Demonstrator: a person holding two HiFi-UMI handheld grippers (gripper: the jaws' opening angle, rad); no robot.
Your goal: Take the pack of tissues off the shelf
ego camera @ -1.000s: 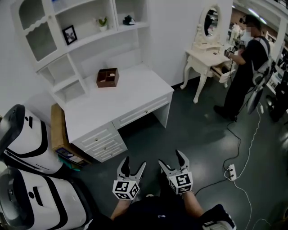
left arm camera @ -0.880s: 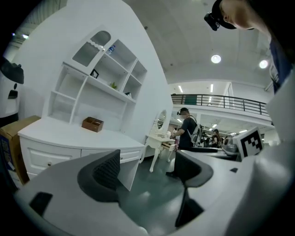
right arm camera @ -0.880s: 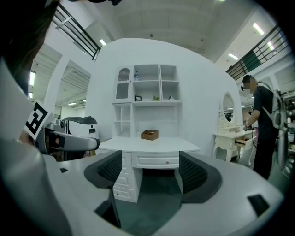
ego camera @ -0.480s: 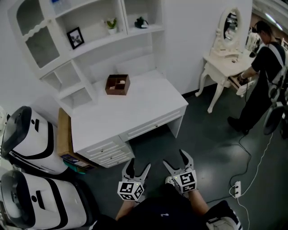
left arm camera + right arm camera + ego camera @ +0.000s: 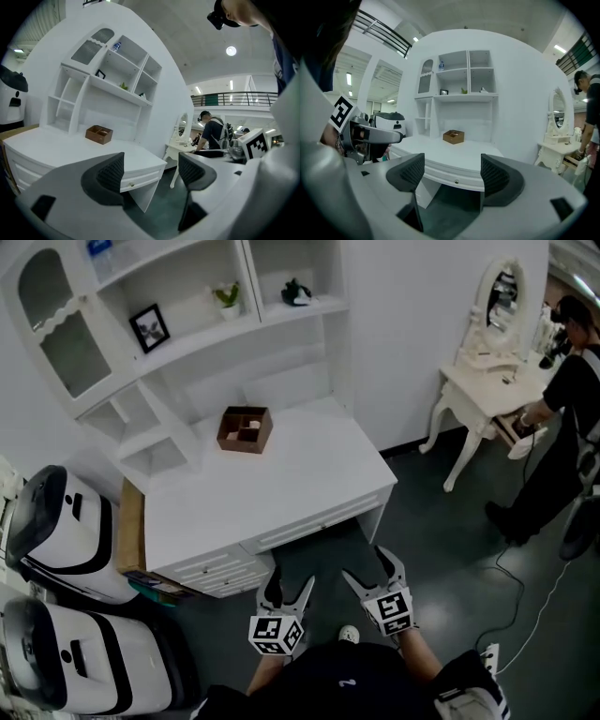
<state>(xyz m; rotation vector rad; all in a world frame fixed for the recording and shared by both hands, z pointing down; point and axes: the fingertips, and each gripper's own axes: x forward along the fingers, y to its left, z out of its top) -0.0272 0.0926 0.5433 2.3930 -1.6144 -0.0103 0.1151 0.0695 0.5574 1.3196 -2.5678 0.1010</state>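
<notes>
Desk, smooth white, faces left hand-held gripper and right hand-held gripper, both spread wide.

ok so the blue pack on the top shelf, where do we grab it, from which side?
From the front: the blue pack stands in a top compartment of the shelf unit, walled at both sides and behind, so only the front is open. Grip across its two sides around mid-height, since it looks taller than wide. Finer detail is too small to tell.
</notes>
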